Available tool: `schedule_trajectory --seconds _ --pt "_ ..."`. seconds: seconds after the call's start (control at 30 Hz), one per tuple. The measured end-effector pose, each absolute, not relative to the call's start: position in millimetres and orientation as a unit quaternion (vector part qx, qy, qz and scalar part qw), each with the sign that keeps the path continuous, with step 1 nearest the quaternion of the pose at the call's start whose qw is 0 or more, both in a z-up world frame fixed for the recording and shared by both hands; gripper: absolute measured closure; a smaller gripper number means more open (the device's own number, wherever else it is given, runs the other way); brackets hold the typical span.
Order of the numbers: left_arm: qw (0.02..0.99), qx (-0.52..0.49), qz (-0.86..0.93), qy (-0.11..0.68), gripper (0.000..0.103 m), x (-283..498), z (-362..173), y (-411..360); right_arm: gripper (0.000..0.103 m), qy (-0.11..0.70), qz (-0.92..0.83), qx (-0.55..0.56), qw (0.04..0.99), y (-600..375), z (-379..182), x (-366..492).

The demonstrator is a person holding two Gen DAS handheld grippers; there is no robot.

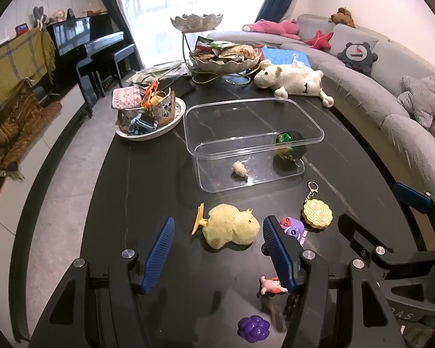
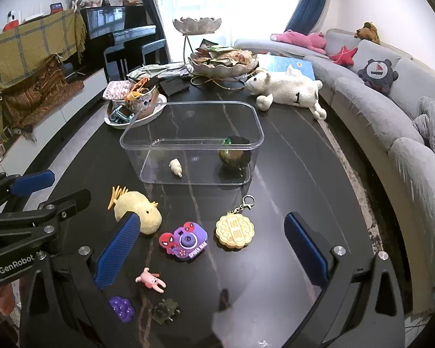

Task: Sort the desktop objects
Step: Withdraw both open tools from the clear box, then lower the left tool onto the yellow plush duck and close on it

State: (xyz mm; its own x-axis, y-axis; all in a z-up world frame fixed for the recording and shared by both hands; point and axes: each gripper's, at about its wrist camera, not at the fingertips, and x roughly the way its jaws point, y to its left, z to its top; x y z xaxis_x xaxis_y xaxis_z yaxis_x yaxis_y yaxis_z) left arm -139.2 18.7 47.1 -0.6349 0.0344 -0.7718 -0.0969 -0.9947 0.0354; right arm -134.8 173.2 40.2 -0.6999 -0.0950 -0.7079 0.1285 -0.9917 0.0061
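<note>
A clear plastic box stands mid-table and holds a small cream figure and a dark green toy. In front of it lie a yellow plush capybara, a purple Spider-Man camera toy, a mooncake keychain, a pink figure, a purple grape toy and a small dark toy. My left gripper is open just short of the capybara. My right gripper is open over the camera toy and keychain.
A white dish with pouches and clutter sits left of the box. A two-tier snack stand and a white plush sheep are behind it. A grey sofa runs along the right.
</note>
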Motion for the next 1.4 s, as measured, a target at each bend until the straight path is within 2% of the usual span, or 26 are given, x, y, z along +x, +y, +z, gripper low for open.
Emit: schedule_trajectory --seconds 0.57,0.87,1.4 --pt "0.039 -0.449 0.893 0.011 0.043 -144.2 28.0 14.3 0.004 0.007 -0.917 0.393 0.07 176.1 26.5 -135.0" --pt "0.073 -0.49 0.868 -0.012 0.043 -159.2 9.1 13.6 0.004 0.013 -0.914 0.4 0.07 177.7 15.5 -140.5" --pt "0.086 -0.514 0.854 0.012 0.043 -187.9 -16.5 27.5 0.004 0.026 -0.904 0.421 0.07 183.5 -9.1 -161.8"
